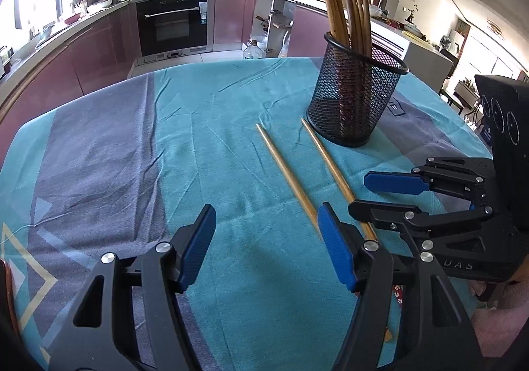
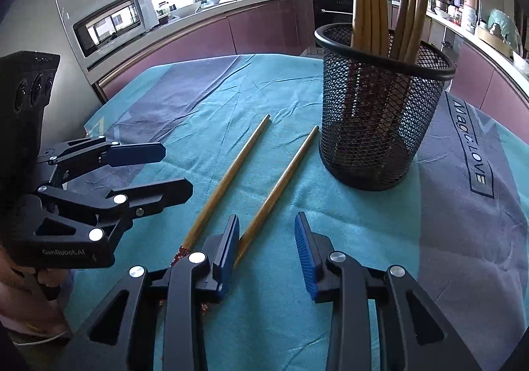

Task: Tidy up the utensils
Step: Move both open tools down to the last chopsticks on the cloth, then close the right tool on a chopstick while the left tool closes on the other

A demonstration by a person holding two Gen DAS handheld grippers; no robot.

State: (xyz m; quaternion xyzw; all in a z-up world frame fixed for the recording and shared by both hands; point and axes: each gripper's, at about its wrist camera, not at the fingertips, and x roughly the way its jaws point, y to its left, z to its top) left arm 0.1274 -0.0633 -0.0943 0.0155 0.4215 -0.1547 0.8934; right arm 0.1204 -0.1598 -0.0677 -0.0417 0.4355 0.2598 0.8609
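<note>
Two readable prints: "GenRobot.AI" tool (image 2: pixel 158 169), seemingly "Magic.LOVE" cloth (image 2: pixel 469 153).

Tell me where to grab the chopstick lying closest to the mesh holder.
Grip the chopstick mid-shaft, coming from above with the jaws straddling its width. It lies flat on the tablecloth; its far tip nearly meets the mesh holder, so there is more room lower down.

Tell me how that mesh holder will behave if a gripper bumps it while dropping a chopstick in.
The mesh holder looks light and open, so a knock could slide it on the cloth. The tall chopsticks inside lean outward, probably making it top-heavy and apt to tip.
</note>
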